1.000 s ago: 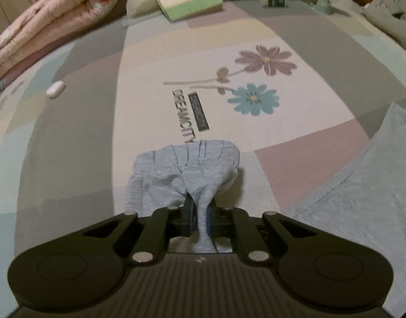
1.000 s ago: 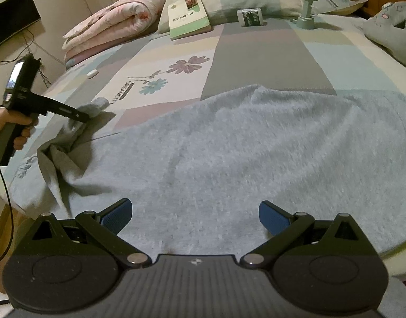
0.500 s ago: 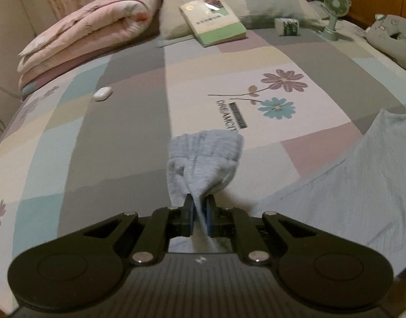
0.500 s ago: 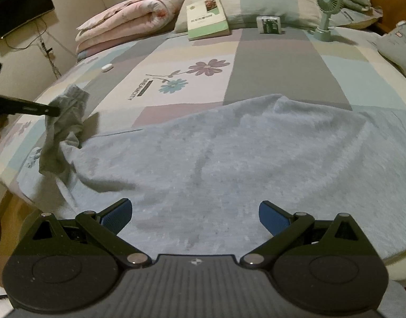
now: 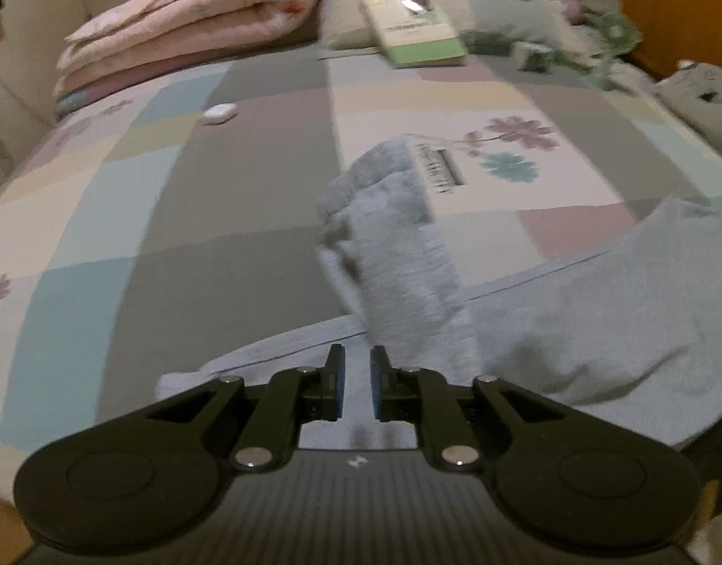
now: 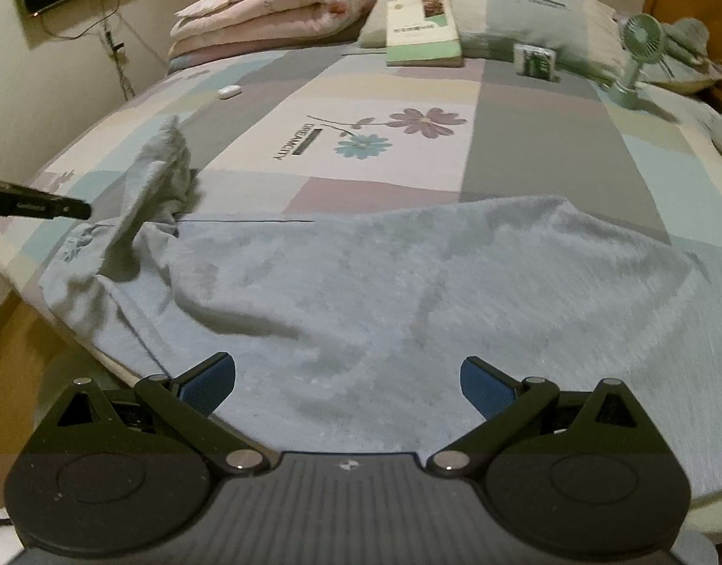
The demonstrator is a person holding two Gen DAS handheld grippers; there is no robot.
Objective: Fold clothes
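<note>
Now left gripper (image 5: 357,361) with jaws opening, nothing between the pads, the grey sleeve (image 5: 384,235) just ahead, free of them, standing crumpled near the left edge of the bed (image 5: 125,245). Right gripper (image 6: 347,379) spread wide and empty over the grey sweatshirt (image 6: 408,292), flat across the near edge of the bed. Farther off, toward the head of the bed: pink quilt (image 6: 276,9), book (image 6: 422,28), small fan (image 6: 641,54).
</note>
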